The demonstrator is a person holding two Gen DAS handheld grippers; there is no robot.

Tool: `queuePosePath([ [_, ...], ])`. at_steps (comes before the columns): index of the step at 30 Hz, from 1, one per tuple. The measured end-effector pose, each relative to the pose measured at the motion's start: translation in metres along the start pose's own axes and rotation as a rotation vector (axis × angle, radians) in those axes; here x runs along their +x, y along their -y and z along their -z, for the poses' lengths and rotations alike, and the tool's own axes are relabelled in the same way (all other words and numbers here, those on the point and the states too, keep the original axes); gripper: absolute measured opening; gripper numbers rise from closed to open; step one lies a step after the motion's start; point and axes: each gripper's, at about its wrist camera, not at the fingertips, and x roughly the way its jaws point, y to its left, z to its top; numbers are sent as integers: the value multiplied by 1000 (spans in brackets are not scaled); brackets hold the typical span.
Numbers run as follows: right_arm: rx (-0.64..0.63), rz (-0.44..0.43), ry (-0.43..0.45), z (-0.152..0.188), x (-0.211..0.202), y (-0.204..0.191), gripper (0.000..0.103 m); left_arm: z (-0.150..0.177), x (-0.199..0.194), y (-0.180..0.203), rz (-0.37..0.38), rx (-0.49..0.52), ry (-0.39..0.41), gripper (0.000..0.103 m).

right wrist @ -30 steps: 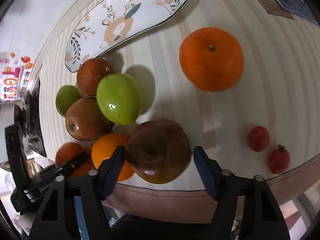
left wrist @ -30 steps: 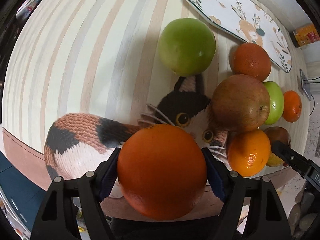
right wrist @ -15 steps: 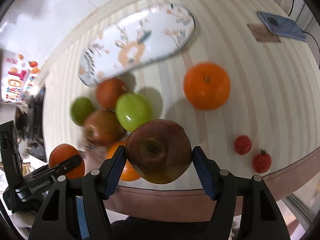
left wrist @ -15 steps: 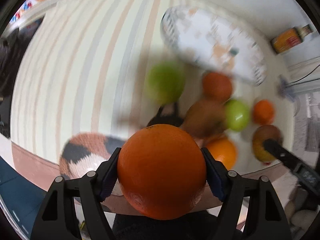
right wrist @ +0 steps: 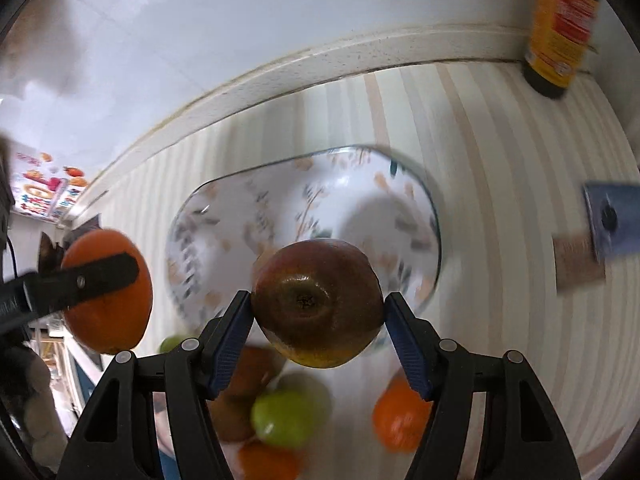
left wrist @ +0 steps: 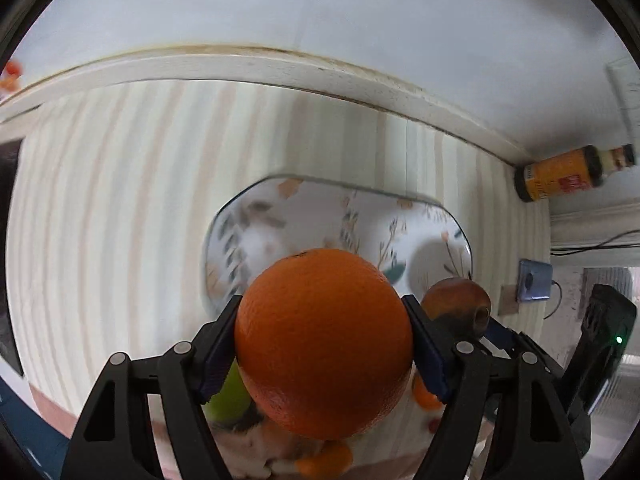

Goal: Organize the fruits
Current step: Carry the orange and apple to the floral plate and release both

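Left wrist view: left gripper [left wrist: 324, 344] pinches an orange [left wrist: 323, 340], held above the floral plate [left wrist: 280, 216].
Right wrist view: right gripper [right wrist: 318, 312] pinches a dark red apple [right wrist: 318, 304], above the plate's [right wrist: 224, 216] near edge.

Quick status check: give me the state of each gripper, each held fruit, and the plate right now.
Left gripper: shut on the large orange.
Large orange: held off the table, in front of the plate.
Right gripper: shut on the dark red-brown apple.
Dark red-brown apple: held off the table, blossom end toward the camera.
Oval floral plate: flat on the striped tablecloth, no fruit seen on it.
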Motion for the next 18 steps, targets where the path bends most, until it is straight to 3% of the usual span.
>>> queuePosePath([
  [3,-17,12,-13,-20,8,8,70,-35,35,21,-7,9,-49,75],
  [8,-81,39,-43,-46,19,8,70,-65,69,39,12,10,-113,75],
  [18,-124,87,-116,-50,43,4,71,-70,105,53,-24,51,-216,75],
])
